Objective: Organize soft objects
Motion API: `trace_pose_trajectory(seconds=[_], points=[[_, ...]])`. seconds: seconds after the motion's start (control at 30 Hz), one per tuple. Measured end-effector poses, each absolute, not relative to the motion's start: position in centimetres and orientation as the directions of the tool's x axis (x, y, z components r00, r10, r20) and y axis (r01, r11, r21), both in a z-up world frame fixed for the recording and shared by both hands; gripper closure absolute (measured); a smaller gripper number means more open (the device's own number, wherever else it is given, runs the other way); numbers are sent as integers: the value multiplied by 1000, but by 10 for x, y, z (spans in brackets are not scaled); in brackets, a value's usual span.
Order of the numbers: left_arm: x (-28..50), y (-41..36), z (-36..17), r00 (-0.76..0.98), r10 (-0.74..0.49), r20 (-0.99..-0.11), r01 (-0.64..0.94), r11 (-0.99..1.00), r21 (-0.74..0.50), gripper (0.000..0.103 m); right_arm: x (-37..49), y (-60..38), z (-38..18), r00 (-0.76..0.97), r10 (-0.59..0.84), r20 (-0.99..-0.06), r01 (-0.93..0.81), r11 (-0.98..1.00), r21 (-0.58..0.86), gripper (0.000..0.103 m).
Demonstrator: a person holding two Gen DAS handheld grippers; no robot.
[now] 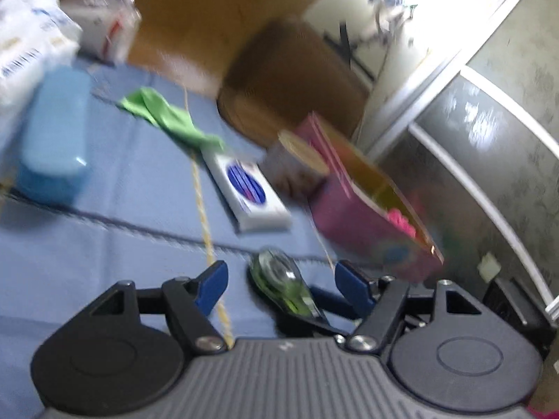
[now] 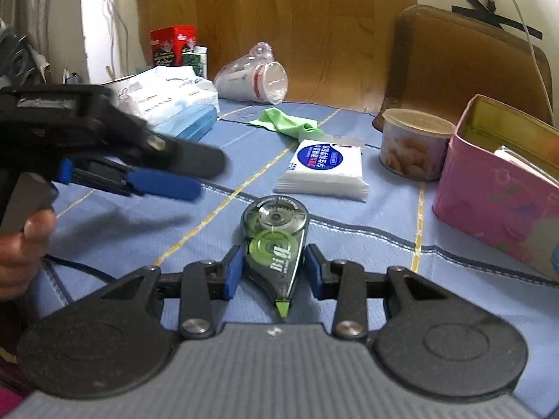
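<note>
A green cloth [image 2: 284, 123] lies crumpled on the blue tablecloth [image 2: 367, 244] at the back; it also shows in the left wrist view [image 1: 167, 115]. A white tissue pack [image 2: 323, 171] lies just in front of it, also in the left wrist view [image 1: 249, 188]. A green correction tape dispenser [image 2: 274, 244] lies between the fingers of my right gripper [image 2: 274, 270], which is open around it without clamping. My left gripper [image 1: 279, 279] is open and empty above the cloth, the dispenser [image 1: 284, 286] below it. The left gripper [image 2: 167, 183] shows at the left of the right wrist view.
A pink open box [image 2: 499, 188] stands at the right, a round tin [image 2: 414, 143] beside it. A light blue case [image 2: 188, 124], white packs [image 2: 167, 97], a bagged stack of cups [image 2: 255, 76] and a red tin [image 2: 173, 45] sit at the back left. A brown chair [image 2: 464, 70] is behind.
</note>
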State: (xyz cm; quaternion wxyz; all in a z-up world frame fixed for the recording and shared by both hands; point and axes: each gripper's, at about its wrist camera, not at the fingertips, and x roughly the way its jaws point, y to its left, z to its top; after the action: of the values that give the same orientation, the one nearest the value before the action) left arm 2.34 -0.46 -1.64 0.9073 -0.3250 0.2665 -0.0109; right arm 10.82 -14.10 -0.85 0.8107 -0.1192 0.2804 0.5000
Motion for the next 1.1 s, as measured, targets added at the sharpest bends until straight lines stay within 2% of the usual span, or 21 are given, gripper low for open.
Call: trace_pose_trajectory(seconds=[0.07,0.1,0.23,0.47,0.6,0.83,1.1], points=[[36,-13,-22,817,-199,-542,-188,795,-577,34,110,-142,-11,337,754,-564,-881,464,93,61],[38,-18,-22,821,-187,-539,-187,804,-564,35,110,-146,-12,328,764,-555,-884,455,104,62],[49,-28,-17,814,-188,-550,-192,806,-560,50,109,-161,-12,351,790,-502,-875,468,124,62],[96,-61,31,829,-271,-490,-24,856,-516,50,134,-197,16,492,797,-350,-827,553,97,62],[142,-93,48,835,-276,-477,59,905,-421,50,164,-213,29,598,746,-294,-768,638,58,62],[206,-120,46,822,-301,-484,87,906,-415,50,219,-234,29,661,681,-314,-691,716,100,62],[239,-130,41,829,-244,-503,53,930,-364,50,262,-231,18,731,580,-359,-600,797,65,62]])
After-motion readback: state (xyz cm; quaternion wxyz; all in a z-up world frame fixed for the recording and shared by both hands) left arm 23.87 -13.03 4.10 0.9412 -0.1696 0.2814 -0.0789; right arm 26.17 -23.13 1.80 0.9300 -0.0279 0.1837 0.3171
